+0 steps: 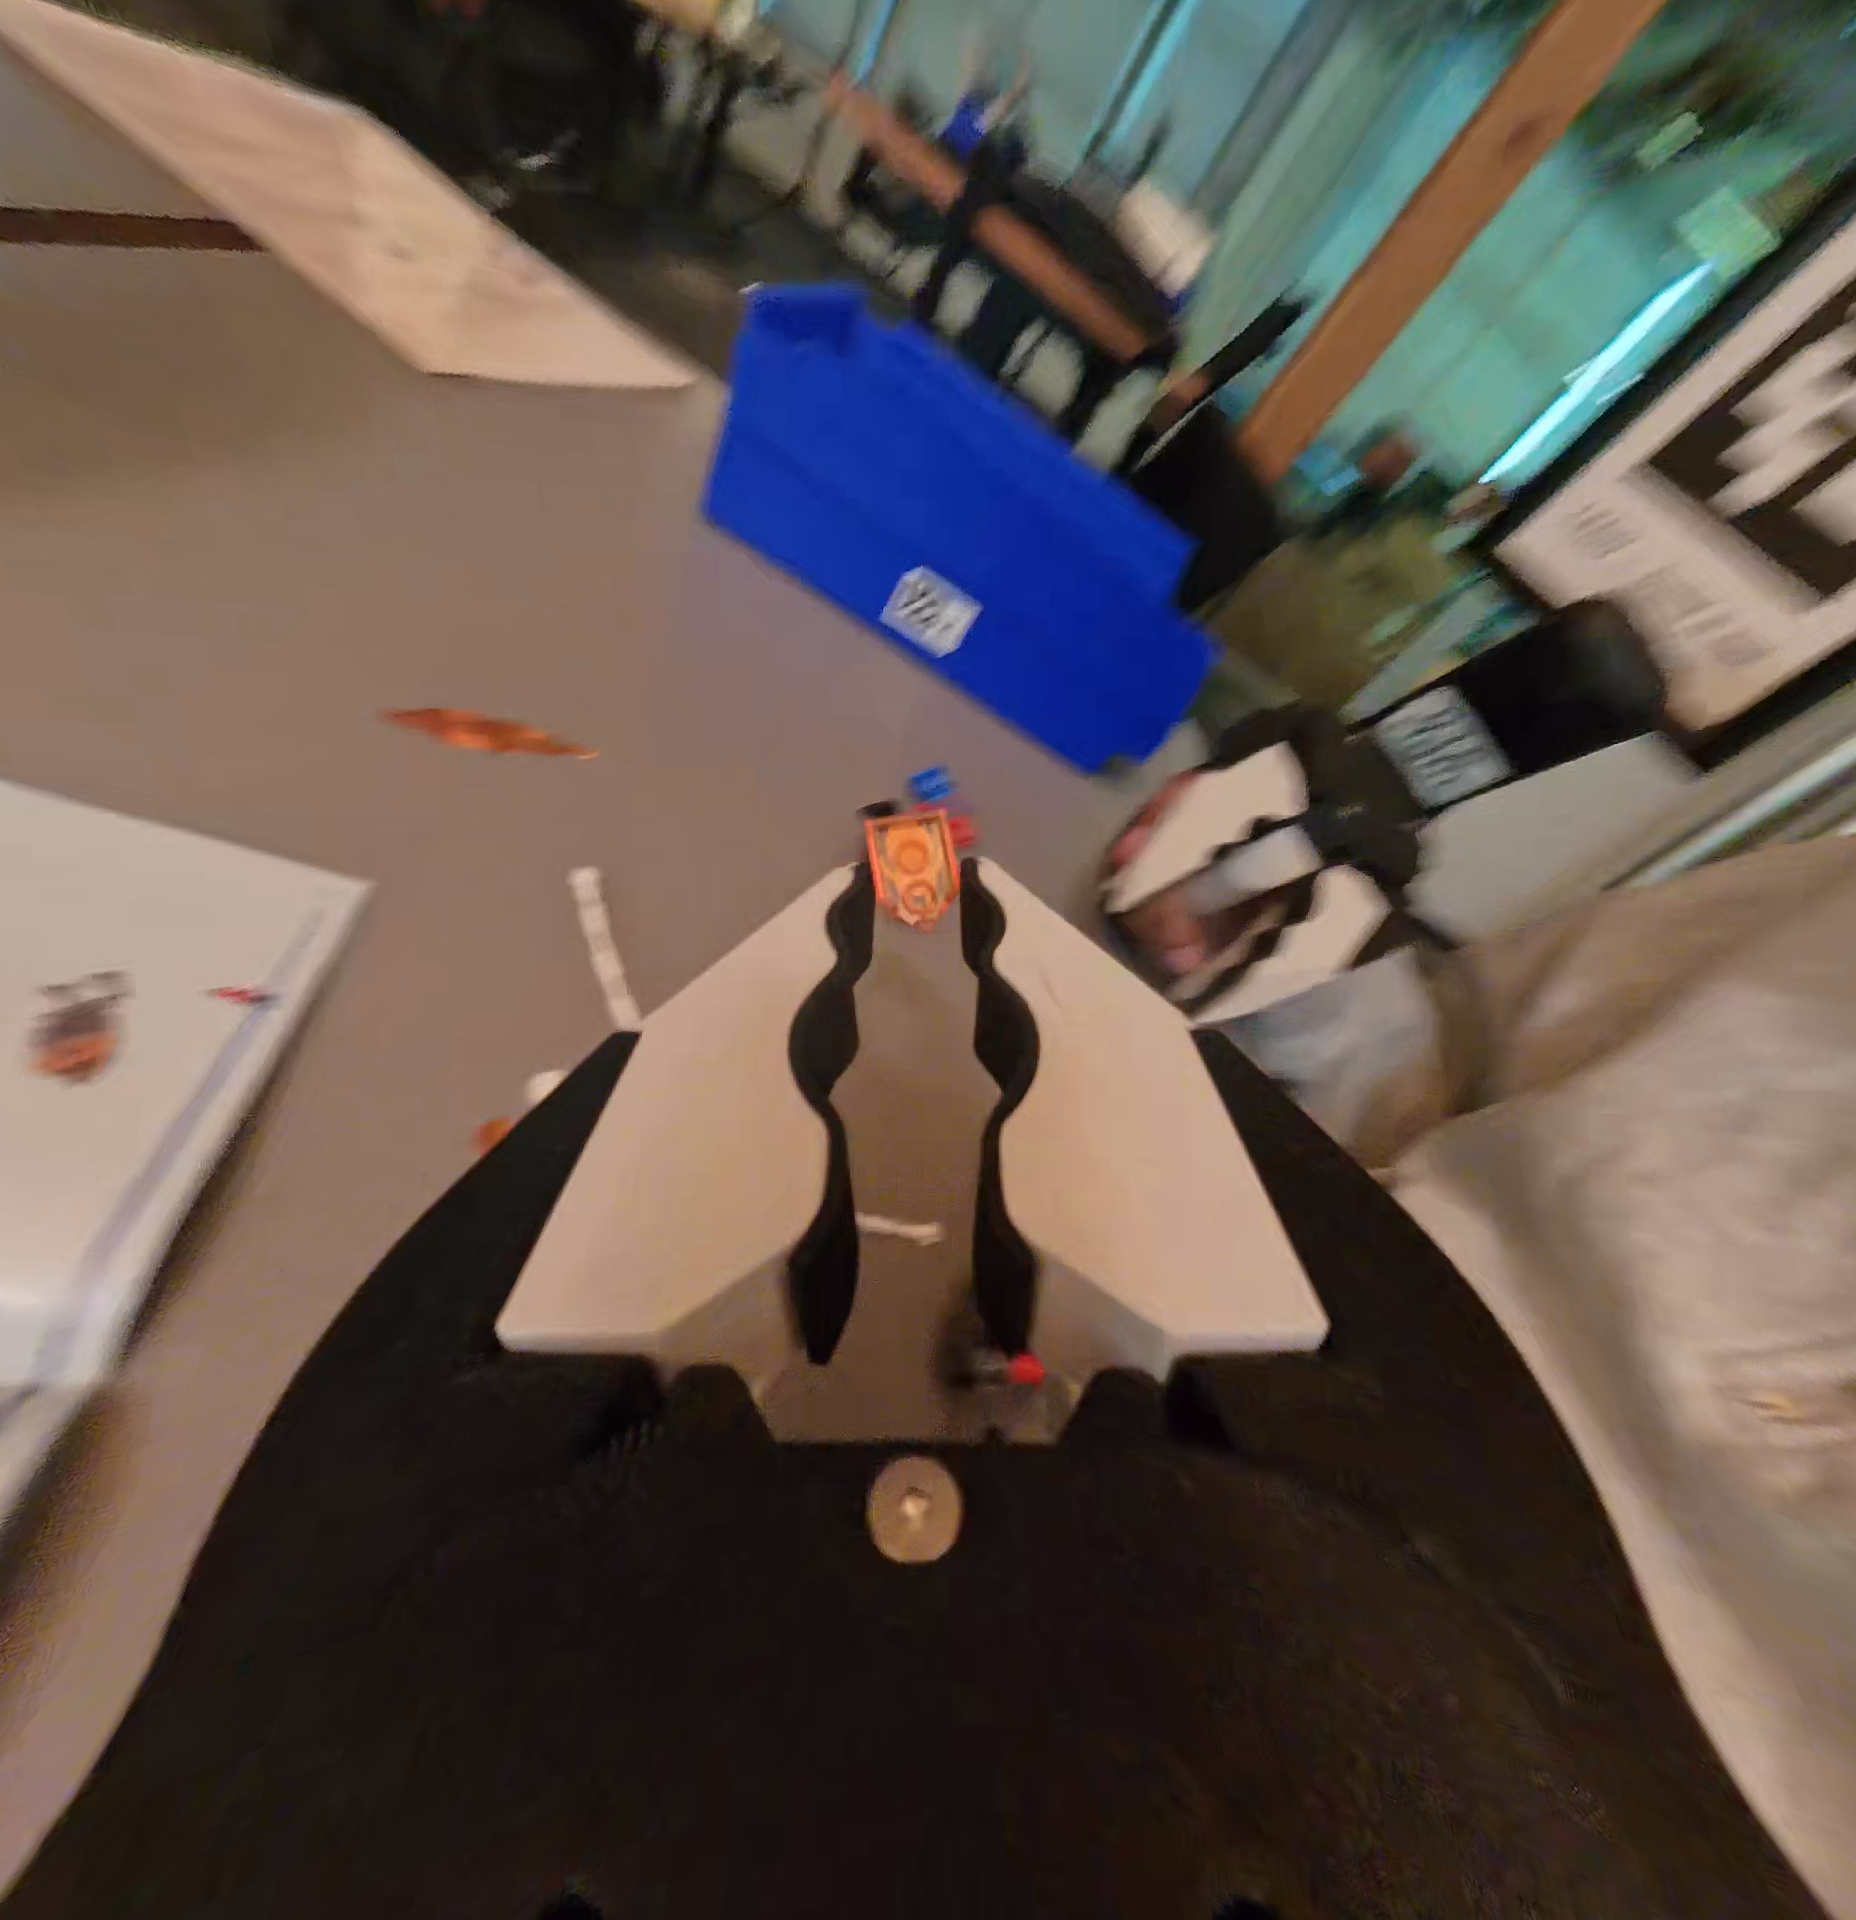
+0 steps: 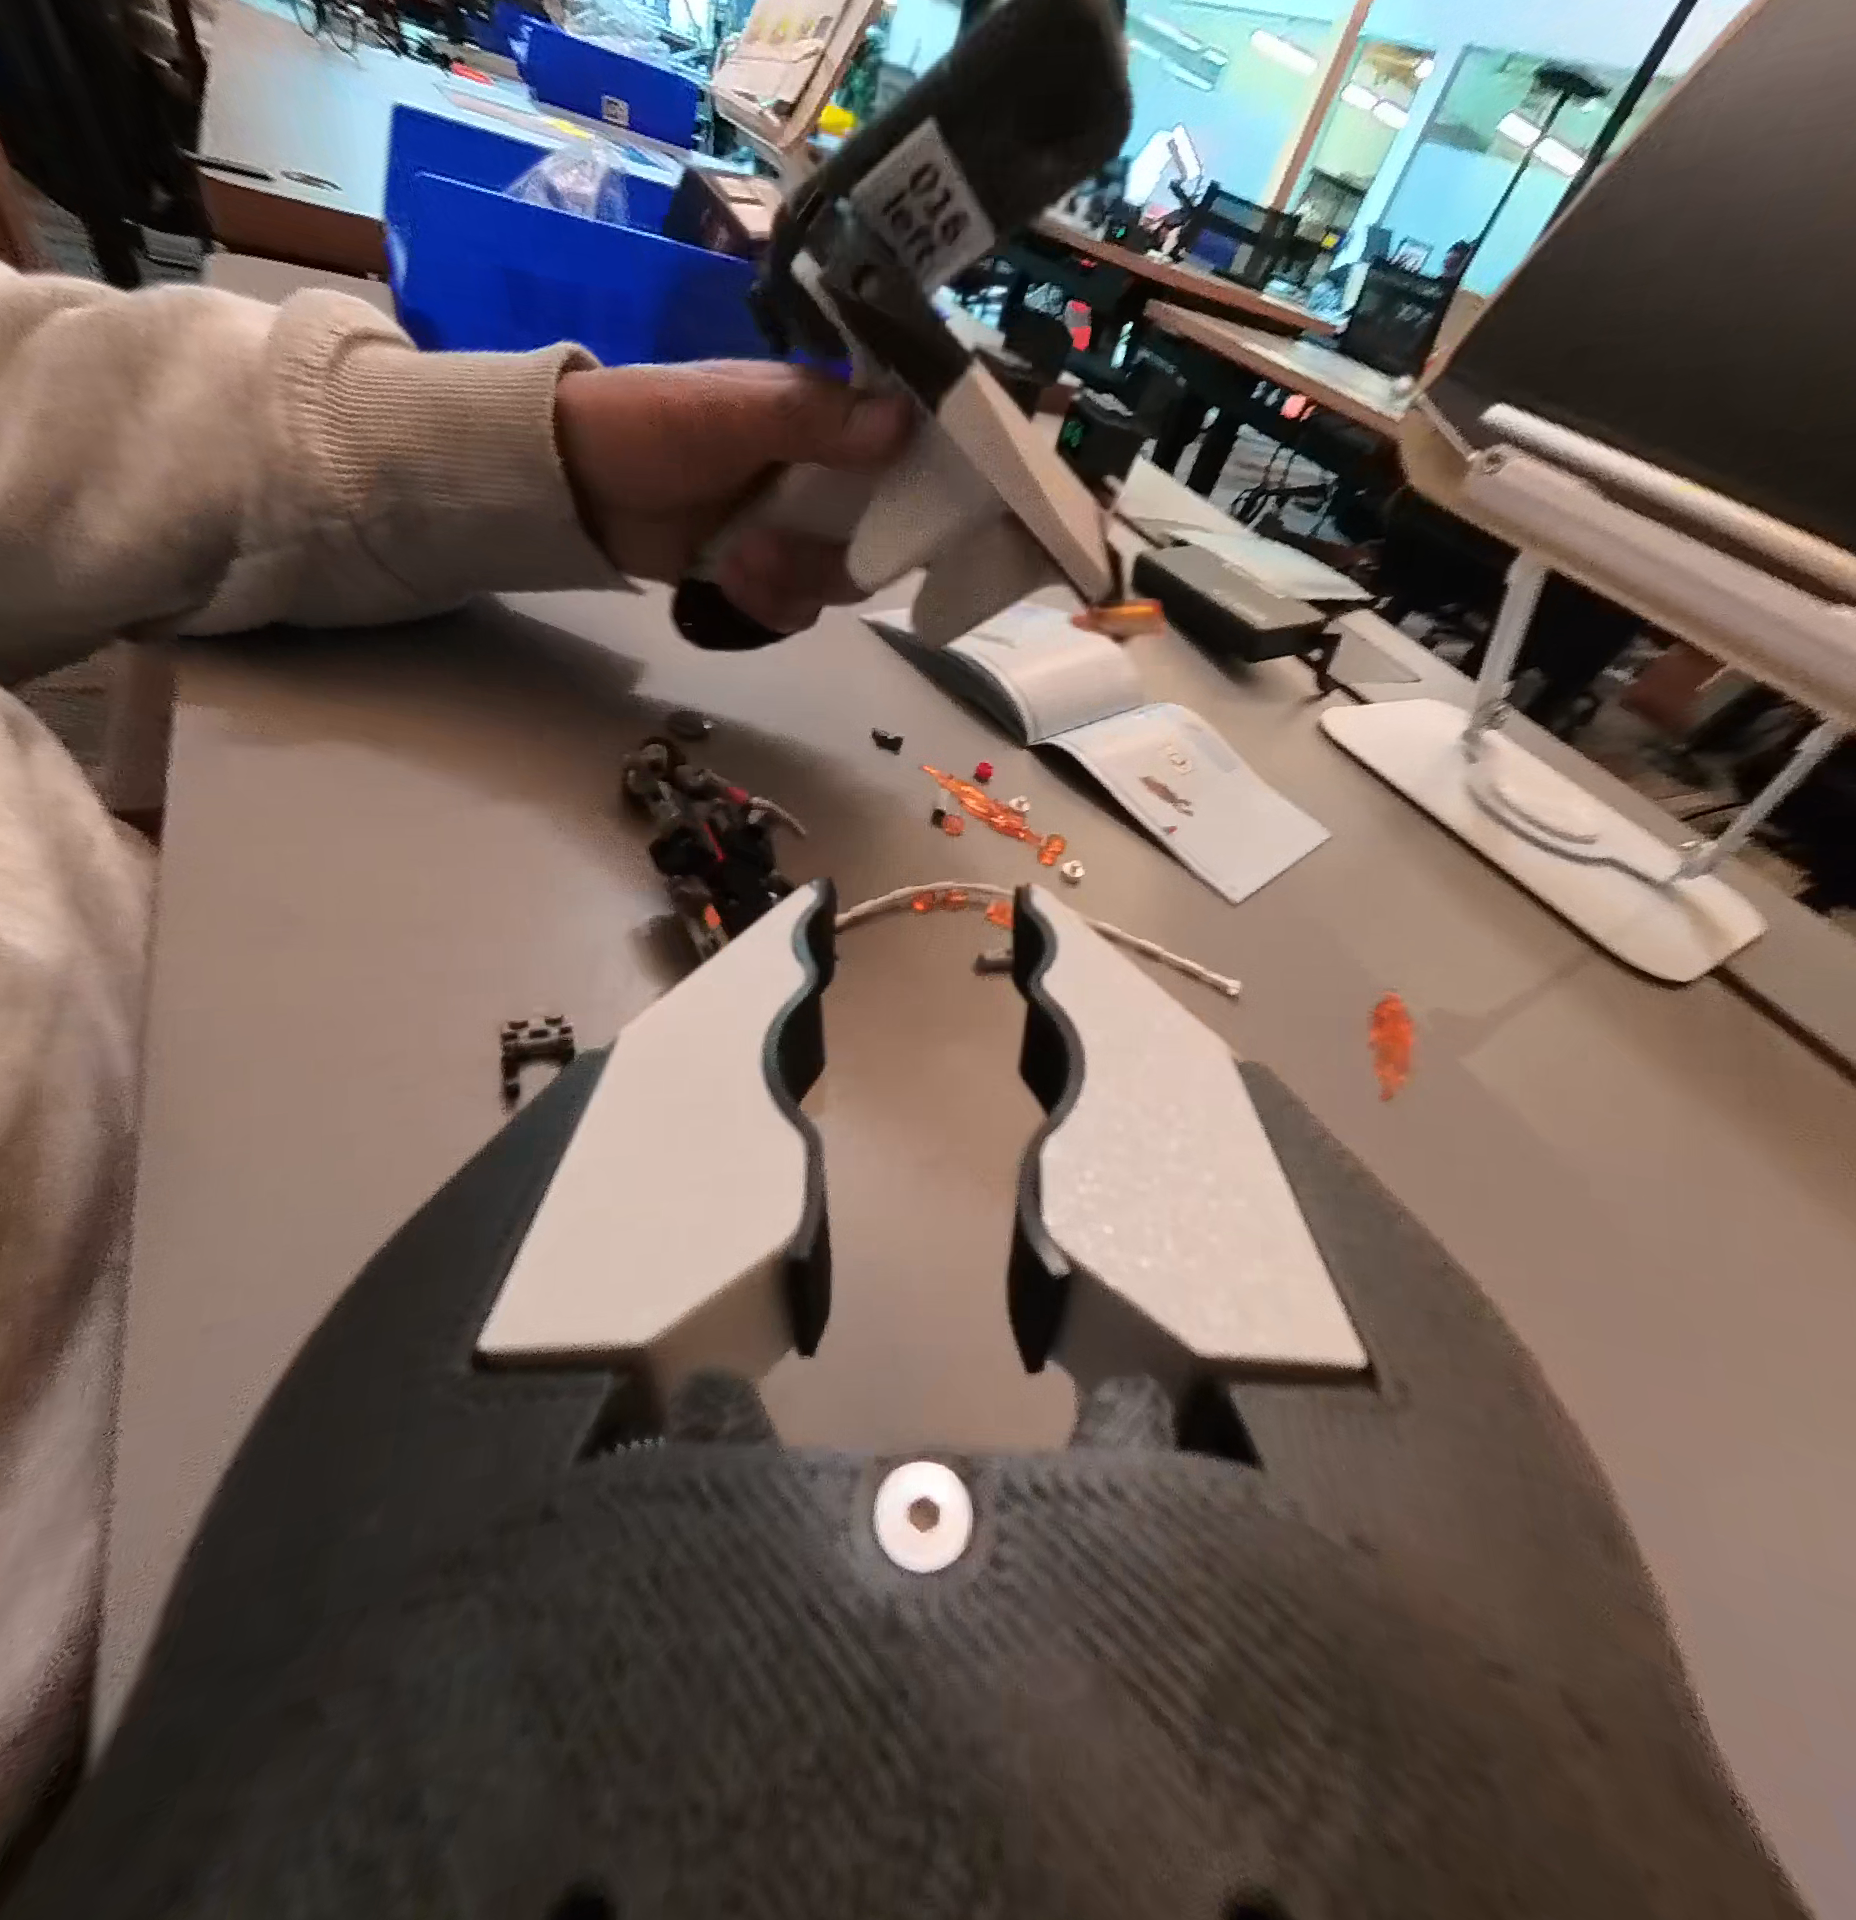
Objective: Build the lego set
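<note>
Pinching an orange piece (image 1: 911,871) in the left gripper (image 1: 911,883) above the table (image 1: 332,582); right gripper (image 2: 922,920) spread, grasping nothing, near the cord (image 2: 1163,951).

Booklet (image 2: 1142,748) right of model (image 2: 711,831), loose pieces (image 2: 991,816) between.

A smooth grey-brown counter (image 2: 1526,1299) stretches ahead of the gripper. Beyond it to the left stands a blue plastic bin (image 2: 550,260); to the right, a white-footed monitor stand (image 2: 1547,821). Farther off, wooden desks (image 2: 1246,286) and teal-lit glass partitions (image 2: 1246,94).
</note>
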Demonstrator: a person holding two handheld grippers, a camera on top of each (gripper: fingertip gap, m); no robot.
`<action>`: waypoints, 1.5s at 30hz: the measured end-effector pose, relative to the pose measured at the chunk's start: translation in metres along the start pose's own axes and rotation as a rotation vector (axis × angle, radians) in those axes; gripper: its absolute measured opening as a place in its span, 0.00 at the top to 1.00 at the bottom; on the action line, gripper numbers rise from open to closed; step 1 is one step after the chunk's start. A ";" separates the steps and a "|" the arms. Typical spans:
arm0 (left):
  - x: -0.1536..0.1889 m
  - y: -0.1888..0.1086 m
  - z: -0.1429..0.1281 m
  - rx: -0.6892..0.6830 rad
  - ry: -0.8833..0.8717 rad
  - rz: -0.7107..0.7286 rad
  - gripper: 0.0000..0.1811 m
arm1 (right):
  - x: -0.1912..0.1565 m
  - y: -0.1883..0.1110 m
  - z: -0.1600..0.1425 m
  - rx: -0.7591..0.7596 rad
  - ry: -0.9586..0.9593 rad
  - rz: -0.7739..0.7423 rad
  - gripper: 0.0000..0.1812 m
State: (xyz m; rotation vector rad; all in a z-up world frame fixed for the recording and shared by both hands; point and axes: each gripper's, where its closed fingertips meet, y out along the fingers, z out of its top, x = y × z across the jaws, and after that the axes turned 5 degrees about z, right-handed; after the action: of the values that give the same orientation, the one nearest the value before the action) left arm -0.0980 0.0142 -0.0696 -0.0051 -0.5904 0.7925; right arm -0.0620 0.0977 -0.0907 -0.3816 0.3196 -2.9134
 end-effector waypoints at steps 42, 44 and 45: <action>0.118 0.019 -0.076 -0.459 -0.348 -0.555 0.91 | -0.050 -0.001 0.023 0.128 -0.149 0.199 1.00; 0.118 0.020 -0.076 -0.454 -0.358 -0.560 0.91 | -0.049 -0.002 0.023 0.129 -0.127 0.205 1.00; 0.118 0.020 -0.075 -0.452 -0.364 -0.561 0.91 | -0.049 -0.002 0.023 0.128 -0.116 0.208 1.00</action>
State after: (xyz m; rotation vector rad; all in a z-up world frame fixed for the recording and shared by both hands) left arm -0.0087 0.1234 -0.0786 -0.1077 -1.0500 0.0998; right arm -0.0096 0.1054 -0.0803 -0.4650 0.1446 -2.6785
